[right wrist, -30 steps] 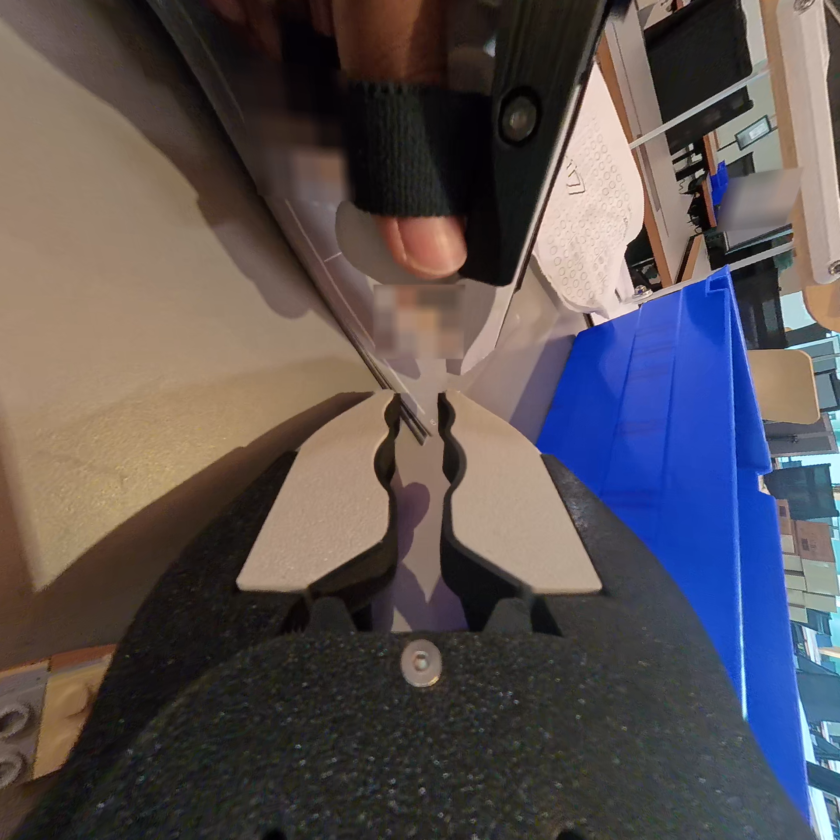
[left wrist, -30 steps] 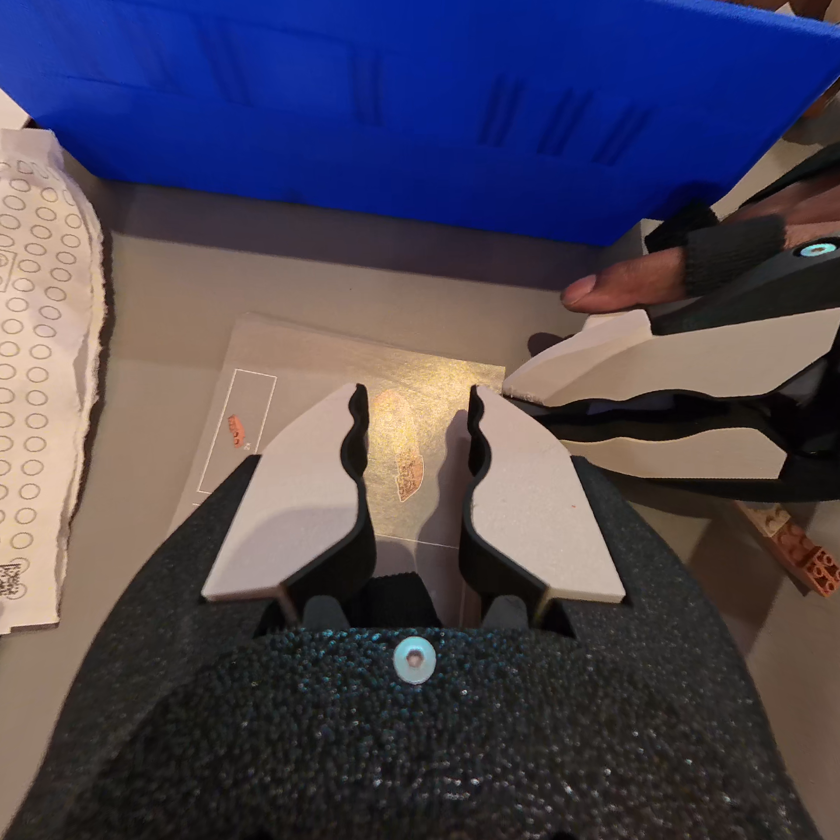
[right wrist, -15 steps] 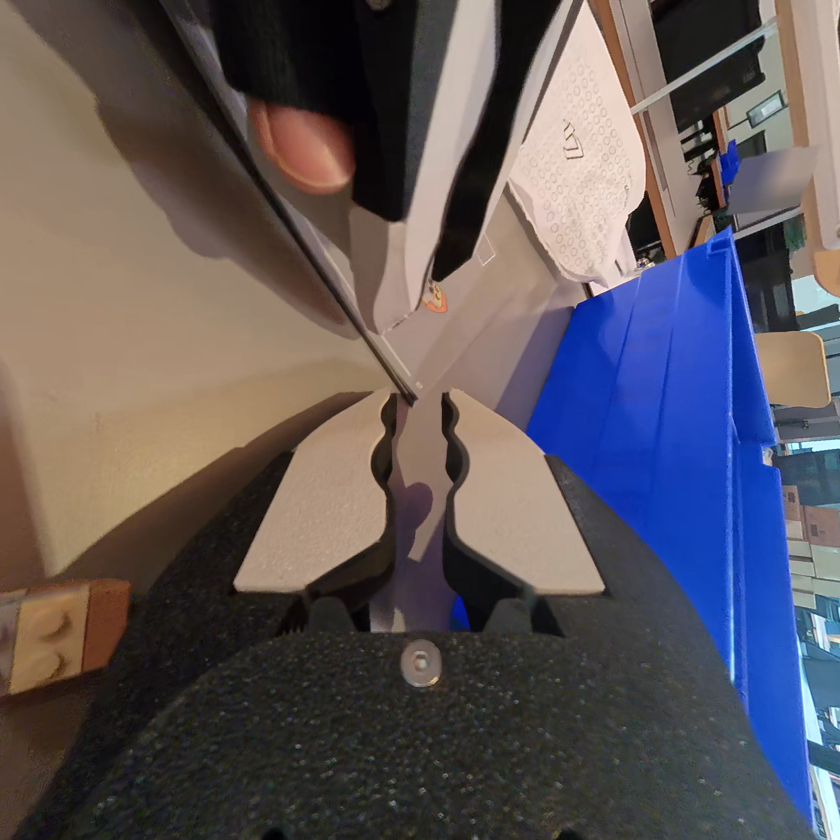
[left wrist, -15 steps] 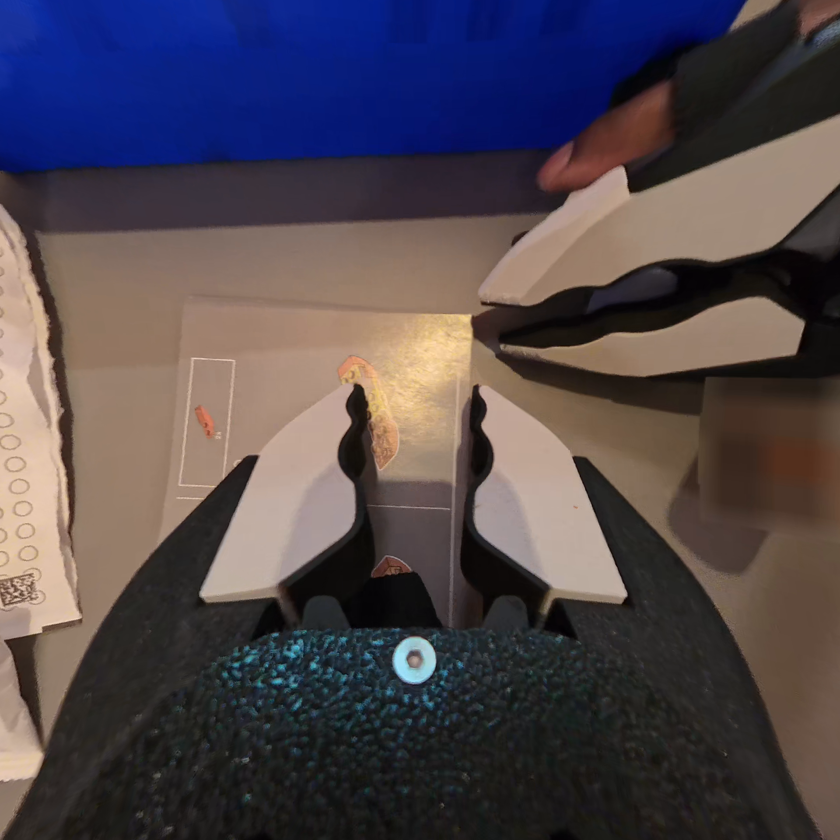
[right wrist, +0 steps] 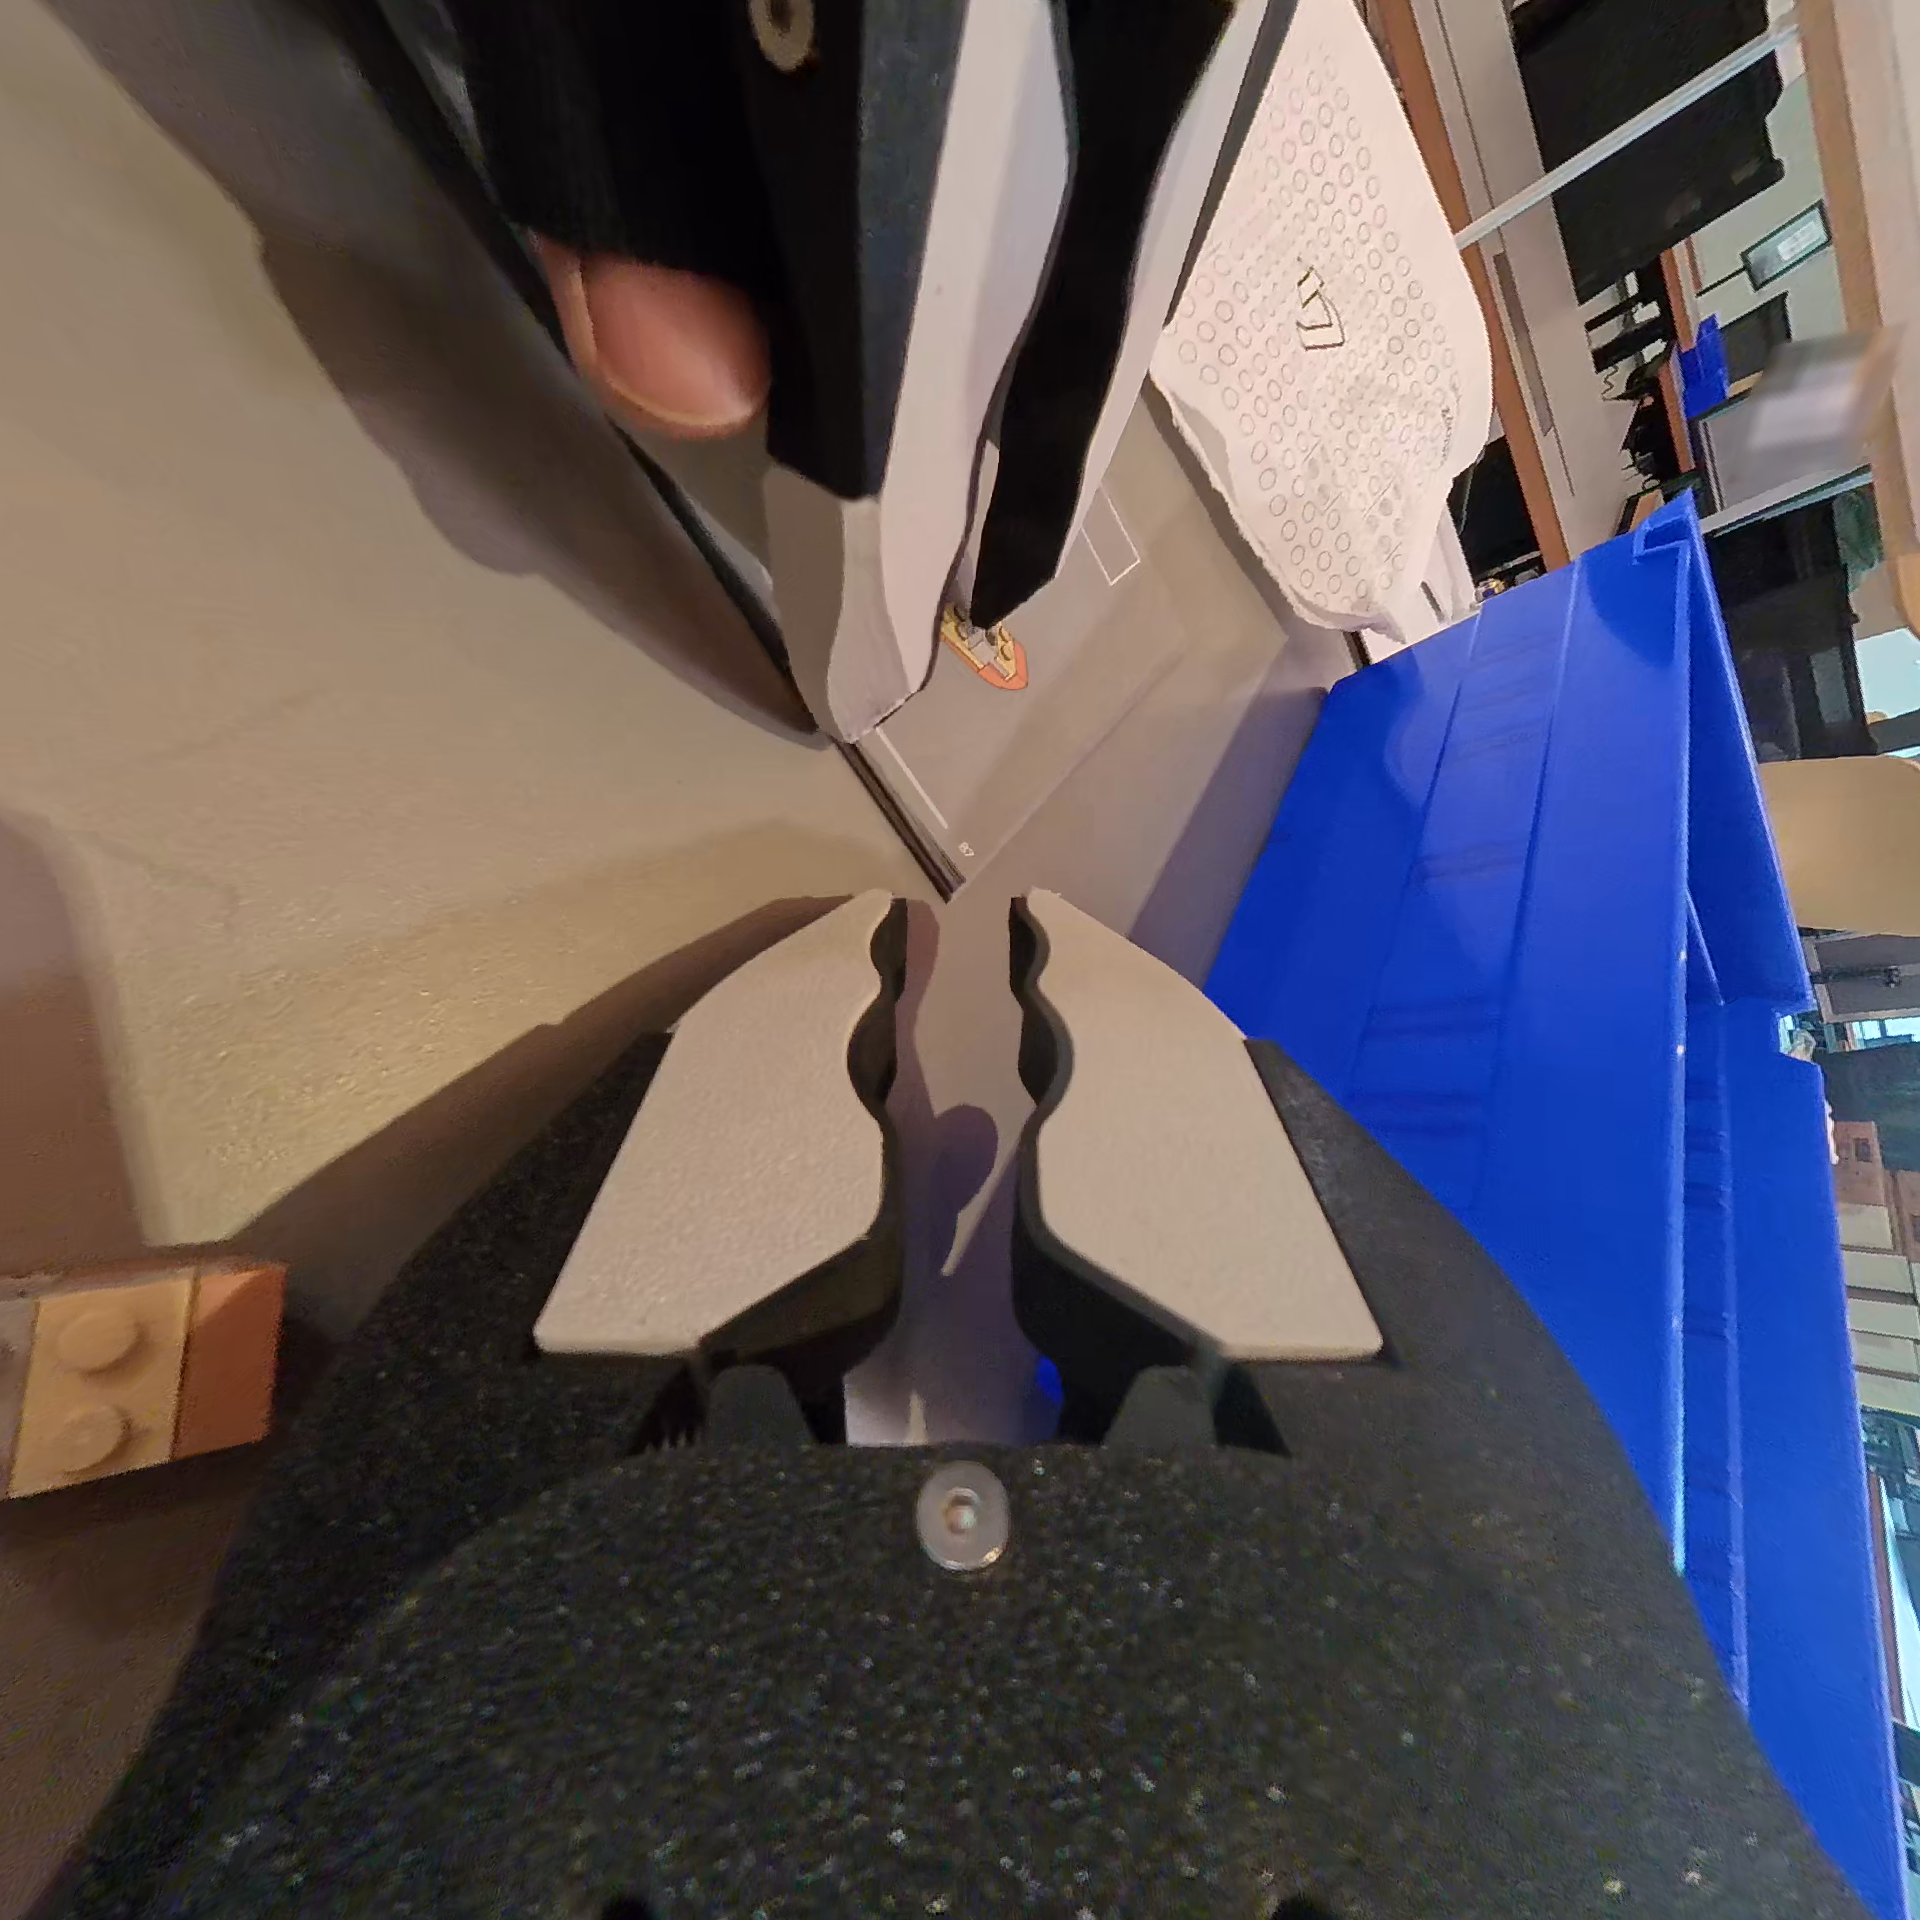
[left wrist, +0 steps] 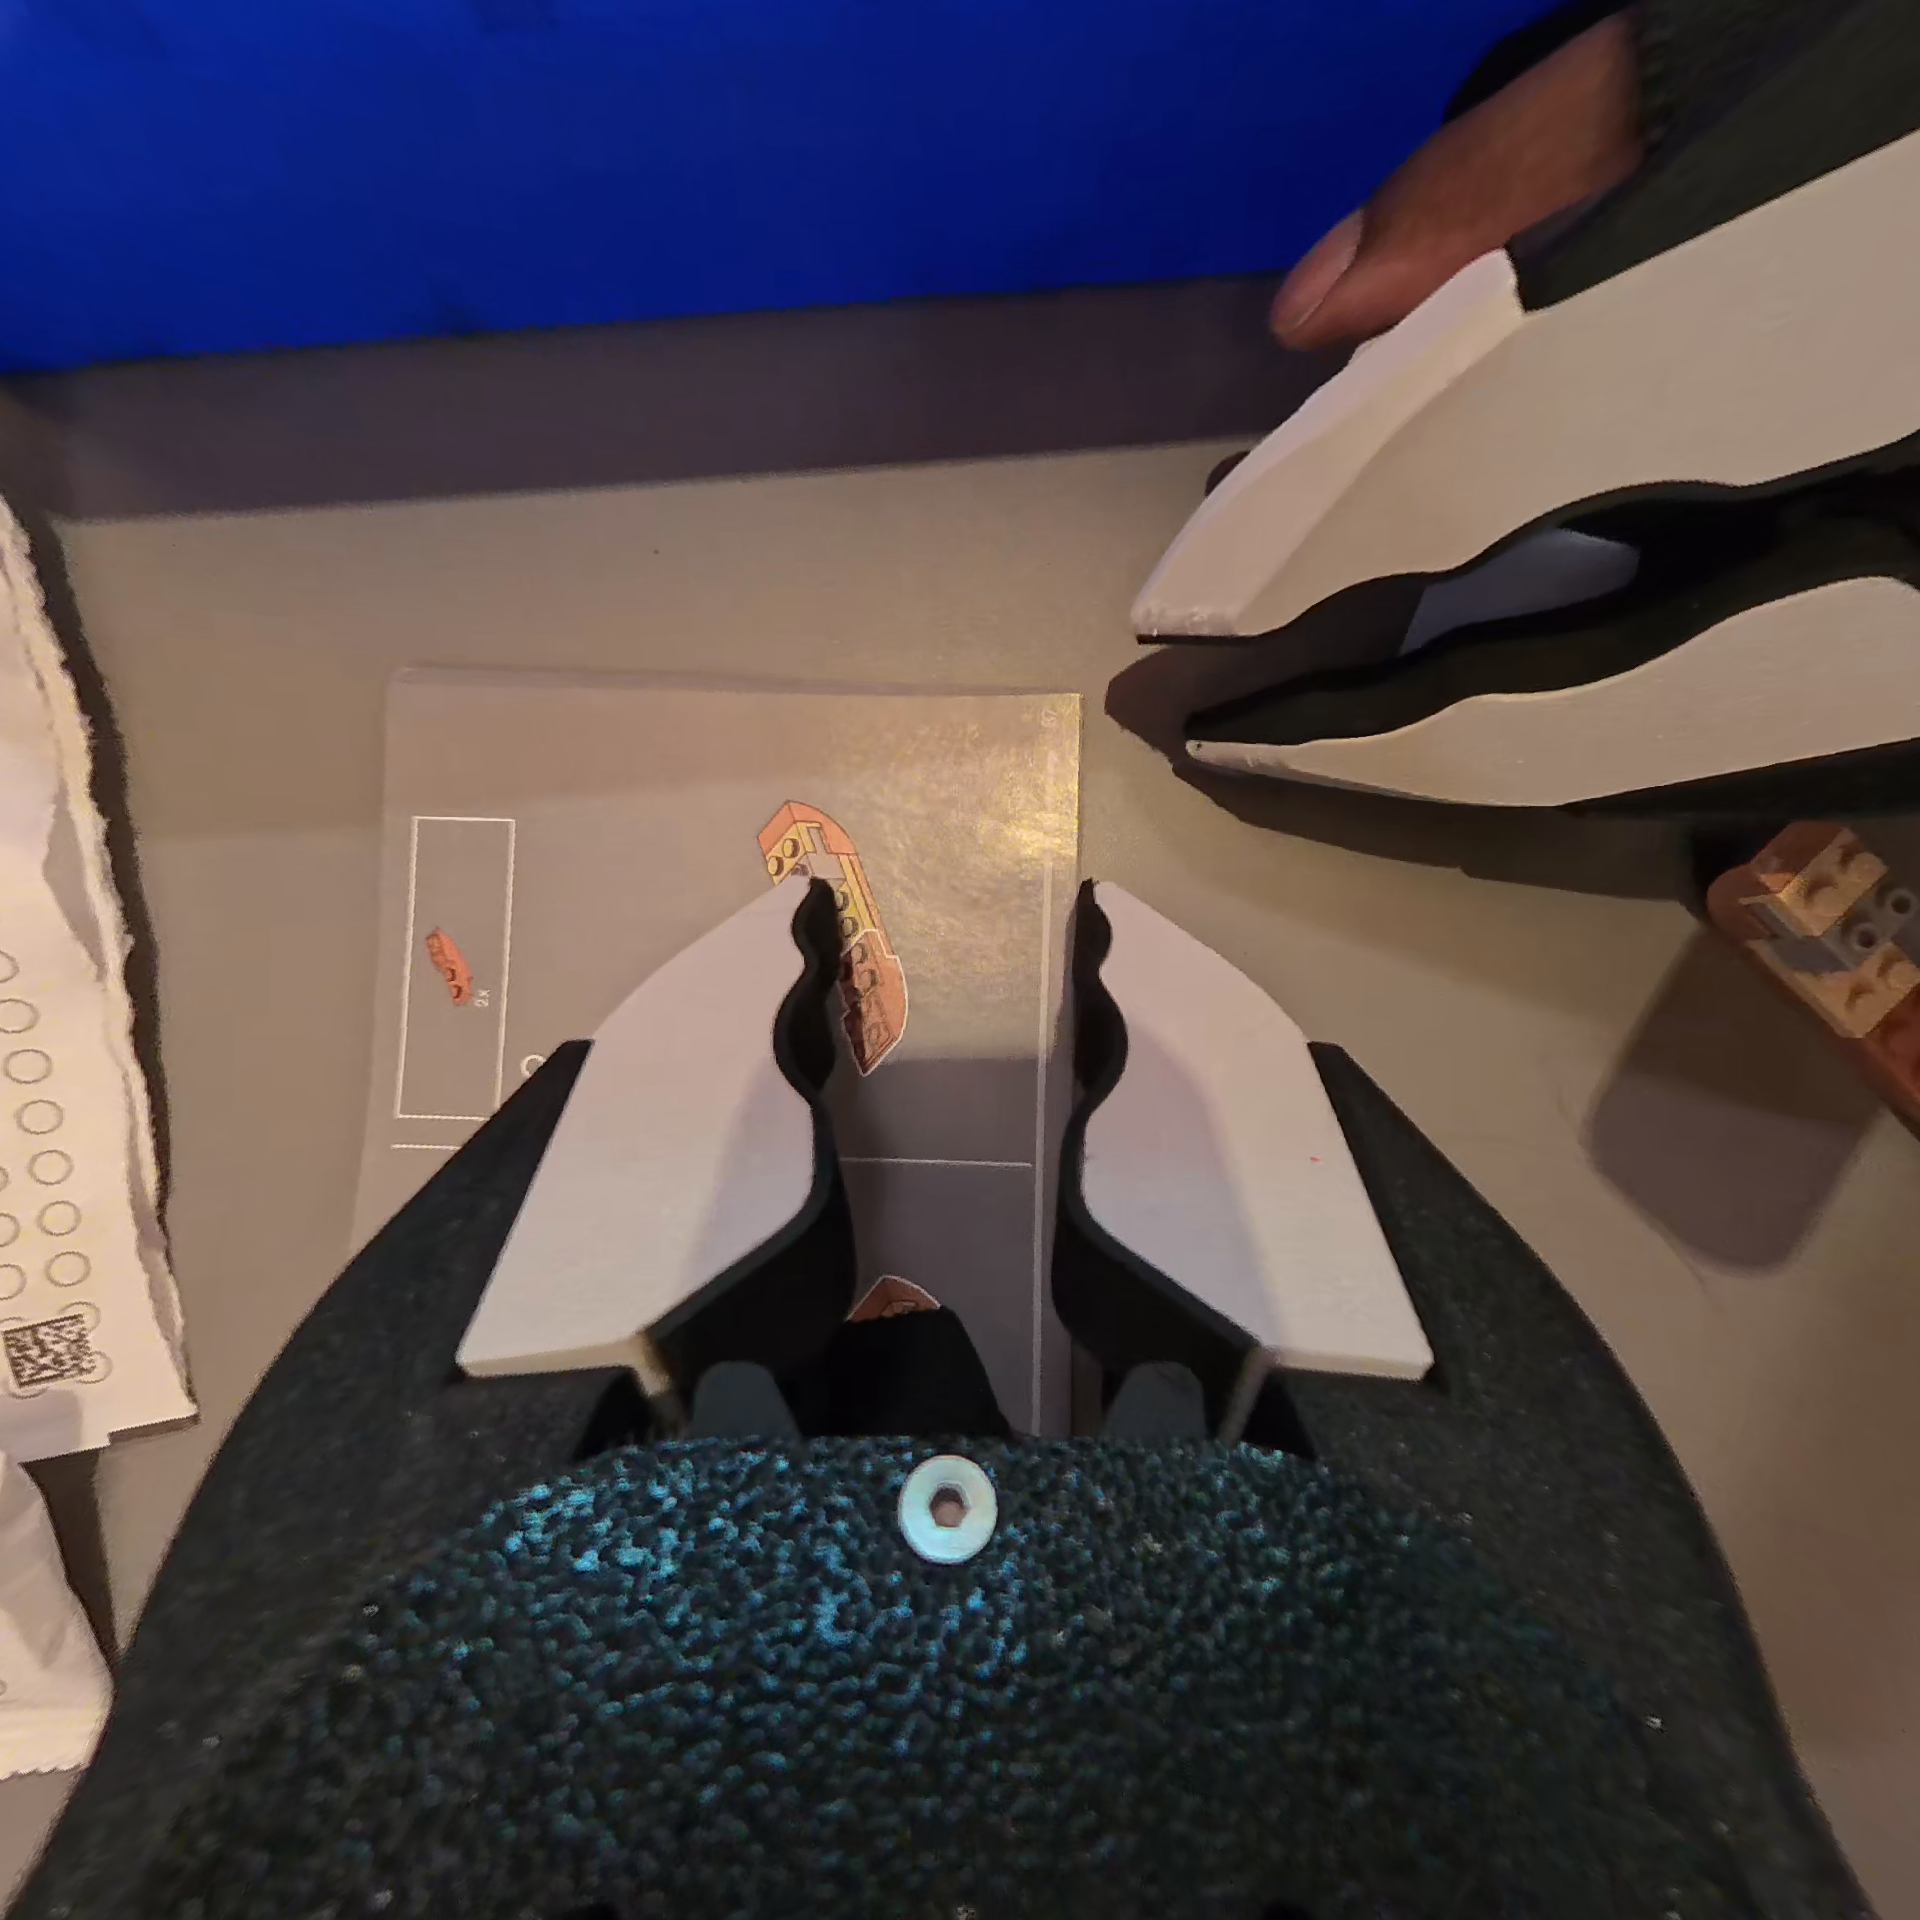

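Note:
A grey instruction booklet (left wrist: 675, 790) lies flat on the table, open at a page with pictures of an orange brick model. My left gripper (left wrist: 948, 894) hovers over that page, open and empty, its fingertips above the printed model. My right gripper (left wrist: 1164, 686) comes in from the right, its jaws a little apart, its tips just off the booklet's far right corner. In the right wrist view the booklet's corner (right wrist: 940, 862) lies just ahead of my right gripper (right wrist: 958, 904), not between the pads. The left gripper (right wrist: 930, 665) shows above the page there.
A blue bin (left wrist: 623, 156) stands behind the booklet and shows in the right wrist view (right wrist: 1558, 935). A torn white paper bag with printed circles (left wrist: 62, 1039) lies at the left. A small brown, tan and grey brick model (left wrist: 1829, 956) sits on the table (left wrist: 1351, 1039) at the right.
The booklet's page edge sat between my right pads a second ago; now its corner lies ahead of the tips and the page lies flat. The right jaws opened slightly. The left gripper shifted over the page.

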`<action>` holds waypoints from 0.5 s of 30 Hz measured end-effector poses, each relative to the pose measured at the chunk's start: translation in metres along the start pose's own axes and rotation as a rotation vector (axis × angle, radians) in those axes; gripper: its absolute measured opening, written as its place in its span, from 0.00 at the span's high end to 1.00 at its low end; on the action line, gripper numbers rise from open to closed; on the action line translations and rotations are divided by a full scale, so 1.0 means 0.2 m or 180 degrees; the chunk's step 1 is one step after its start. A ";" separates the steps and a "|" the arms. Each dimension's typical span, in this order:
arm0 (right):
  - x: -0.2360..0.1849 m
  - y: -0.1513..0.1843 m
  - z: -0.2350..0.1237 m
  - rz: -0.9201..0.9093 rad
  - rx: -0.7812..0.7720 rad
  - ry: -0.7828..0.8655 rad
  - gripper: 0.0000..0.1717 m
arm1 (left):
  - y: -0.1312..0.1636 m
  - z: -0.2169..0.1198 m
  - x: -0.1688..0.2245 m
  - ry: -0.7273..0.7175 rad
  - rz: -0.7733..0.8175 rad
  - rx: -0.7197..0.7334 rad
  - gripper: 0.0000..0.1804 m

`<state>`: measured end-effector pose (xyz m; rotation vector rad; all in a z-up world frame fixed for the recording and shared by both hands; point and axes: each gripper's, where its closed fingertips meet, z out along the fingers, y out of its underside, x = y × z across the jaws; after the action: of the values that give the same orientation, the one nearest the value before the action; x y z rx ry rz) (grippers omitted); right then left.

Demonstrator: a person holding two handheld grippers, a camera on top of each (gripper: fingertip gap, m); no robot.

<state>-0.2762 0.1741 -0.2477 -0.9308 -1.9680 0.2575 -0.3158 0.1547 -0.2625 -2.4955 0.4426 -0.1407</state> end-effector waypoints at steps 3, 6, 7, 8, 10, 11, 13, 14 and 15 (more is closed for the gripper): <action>0.01 0.00 0.01 0.0012 -0.0016 0.0019 0.89 | -0.01 -0.01 0.00 0.0029 -0.0035 0.0044 0.76; 0.02 0.00 0.02 0.0036 -0.0047 0.0067 0.89 | -0.01 -0.02 0.00 0.0047 -0.0066 0.0079 0.76; 0.03 0.00 0.02 0.0045 -0.0061 0.0093 0.89 | -0.01 -0.02 0.00 0.0050 -0.0069 0.0084 0.76; 0.04 0.00 0.03 0.0052 -0.0076 0.0121 0.89 | -0.01 -0.02 0.00 0.0052 -0.0070 0.0083 0.76; 0.05 0.00 0.05 0.0042 -0.0098 0.0184 0.88 | -0.01 -0.03 -0.01 0.0054 -0.0072 0.0077 0.76; 0.05 0.00 0.05 0.0042 -0.0107 0.0210 0.89 | -0.01 -0.03 -0.01 0.0052 -0.0075 0.0075 0.76; 0.06 -0.01 0.06 0.0040 -0.0123 0.0260 0.89 | 0.00 -0.03 -0.02 0.0024 -0.0072 0.0061 0.76; 0.07 -0.01 0.07 0.0033 -0.0139 0.0285 0.89 | 0.00 -0.03 -0.02 0.0028 -0.0079 0.0065 0.76; 0.07 -0.01 0.07 0.0014 -0.0146 0.0300 0.90 | 0.00 -0.03 -0.02 0.0034 -0.0086 0.0071 0.76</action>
<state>-0.2930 0.1840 -0.2459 -0.9596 -1.8922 0.1685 -0.3199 0.1526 -0.2568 -2.4805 0.4098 -0.1688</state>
